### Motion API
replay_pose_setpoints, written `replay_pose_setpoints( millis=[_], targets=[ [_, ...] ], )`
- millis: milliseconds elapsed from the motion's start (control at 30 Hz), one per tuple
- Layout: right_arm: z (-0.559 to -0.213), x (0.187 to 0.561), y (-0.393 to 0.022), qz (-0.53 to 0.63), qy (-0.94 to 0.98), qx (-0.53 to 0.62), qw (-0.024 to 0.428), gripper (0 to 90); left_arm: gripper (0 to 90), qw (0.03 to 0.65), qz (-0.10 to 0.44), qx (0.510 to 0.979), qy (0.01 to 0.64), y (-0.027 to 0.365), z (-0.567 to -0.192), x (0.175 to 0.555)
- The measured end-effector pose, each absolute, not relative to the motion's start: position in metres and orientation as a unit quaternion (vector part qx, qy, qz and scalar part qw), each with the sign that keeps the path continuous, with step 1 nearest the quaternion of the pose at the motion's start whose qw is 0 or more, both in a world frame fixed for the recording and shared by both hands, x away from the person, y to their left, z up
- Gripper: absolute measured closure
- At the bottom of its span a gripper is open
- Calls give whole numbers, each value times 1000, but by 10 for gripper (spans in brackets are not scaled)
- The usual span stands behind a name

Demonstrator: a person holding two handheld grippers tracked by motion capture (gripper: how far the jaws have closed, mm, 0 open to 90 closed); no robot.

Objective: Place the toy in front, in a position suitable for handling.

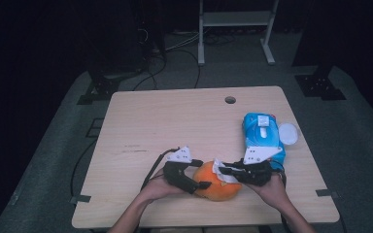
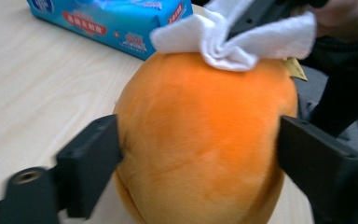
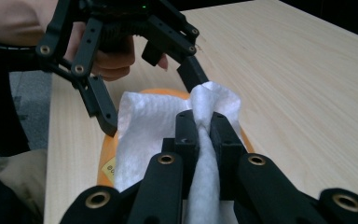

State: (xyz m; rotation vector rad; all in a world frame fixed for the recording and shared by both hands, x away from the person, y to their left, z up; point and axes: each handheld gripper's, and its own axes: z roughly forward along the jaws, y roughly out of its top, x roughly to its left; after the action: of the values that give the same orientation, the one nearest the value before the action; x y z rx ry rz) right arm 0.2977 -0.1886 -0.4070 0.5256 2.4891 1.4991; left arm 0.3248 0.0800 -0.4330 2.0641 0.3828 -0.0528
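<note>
An orange plush toy [image 1: 218, 188] [image 2: 205, 140] lies near the table's front edge. My left gripper [image 1: 203, 174] [image 2: 198, 154] straddles it from the left, one black jaw along each side, and the plush shows no dent. A white wipe [image 1: 222, 172] [image 2: 242, 39] [image 3: 144, 126] is draped over the top of the toy. My right gripper [image 1: 225, 170] [image 3: 204, 121] comes in from the right, shut on a bunched fold of that wipe. In the right gripper view the left gripper [image 3: 153, 102] stands just beyond the wipe, held by a hand.
A blue pack of wet wipes [image 1: 262, 133] [image 2: 107, 18] lies behind the right hand, with a round white lid [image 1: 288, 133] beside it. A cable hole [image 1: 230, 100] sits at the far side of the wooden table [image 1: 175, 121]. Dark floor and stands surround it.
</note>
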Motion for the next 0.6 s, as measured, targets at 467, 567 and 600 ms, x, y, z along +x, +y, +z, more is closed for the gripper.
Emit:
replay_pose_setpoints(
  millis=[467, 567, 600],
  targets=[
    [-400, 289, -196, 512, 835, 174, 104, 827, 346, 522, -16, 841, 144, 79, -432, 325],
    [-391, 291, -197, 514, 830, 175, 127, 826, 372, 528, 69, 838, 122, 78, -423, 322],
    [-389, 293, -196, 514, 829, 176, 132, 827, 379, 523, 91, 839, 116, 77, -423, 322]
  ],
)
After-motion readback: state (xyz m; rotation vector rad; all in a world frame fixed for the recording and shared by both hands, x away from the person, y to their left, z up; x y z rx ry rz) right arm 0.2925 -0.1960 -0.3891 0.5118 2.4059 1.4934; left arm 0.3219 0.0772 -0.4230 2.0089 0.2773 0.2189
